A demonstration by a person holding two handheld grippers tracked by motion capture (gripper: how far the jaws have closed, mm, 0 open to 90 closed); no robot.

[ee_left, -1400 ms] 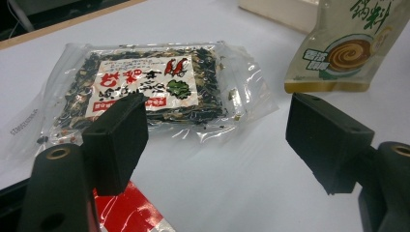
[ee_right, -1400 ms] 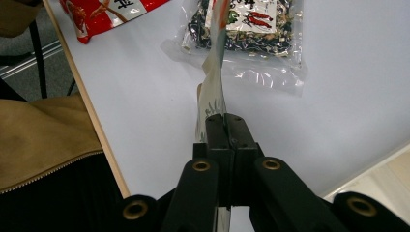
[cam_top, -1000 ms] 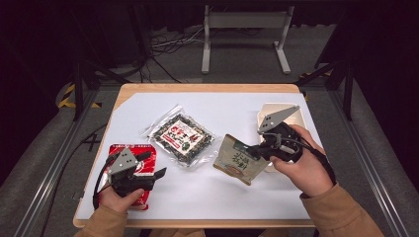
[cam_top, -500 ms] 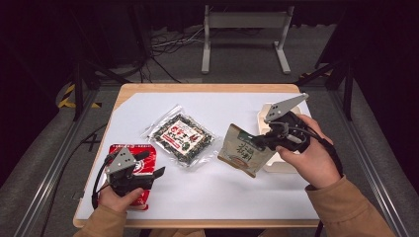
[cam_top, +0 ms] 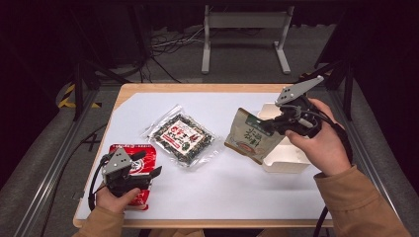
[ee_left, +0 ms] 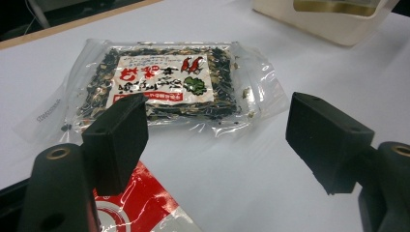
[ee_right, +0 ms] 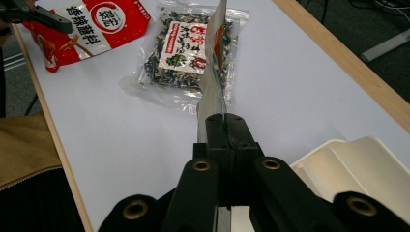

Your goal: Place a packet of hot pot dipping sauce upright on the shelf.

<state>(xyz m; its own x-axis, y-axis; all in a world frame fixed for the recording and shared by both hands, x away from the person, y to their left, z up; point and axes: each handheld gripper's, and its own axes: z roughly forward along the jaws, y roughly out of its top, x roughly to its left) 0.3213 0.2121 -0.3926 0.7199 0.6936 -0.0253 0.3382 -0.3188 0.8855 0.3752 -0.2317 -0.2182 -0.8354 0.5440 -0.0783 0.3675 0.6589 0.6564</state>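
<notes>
Fingers (ee_right: pixel 227 133) of the right gripper (cam_top: pixel 271 126) are pinched tight on the top edge of the pouch (cam_top: pixel 251 141), which hangs just left of the white tray (cam_top: pixel 291 160), clear of the table. Left gripper (ee_left: pixel 217 140) rests wide open, empty, on the red packet (cam_top: pixel 132 157). Judging by this, the pouch is mid-carry; next it needs lowering into the tray.

We see a beige pouch (cam_top: pixel 249 140) with a green top band and dark printed characters. It hangs tilted in the air, lifted off the white table cover, just beside the cream box (cam_top: pixel 291 159).
</notes>
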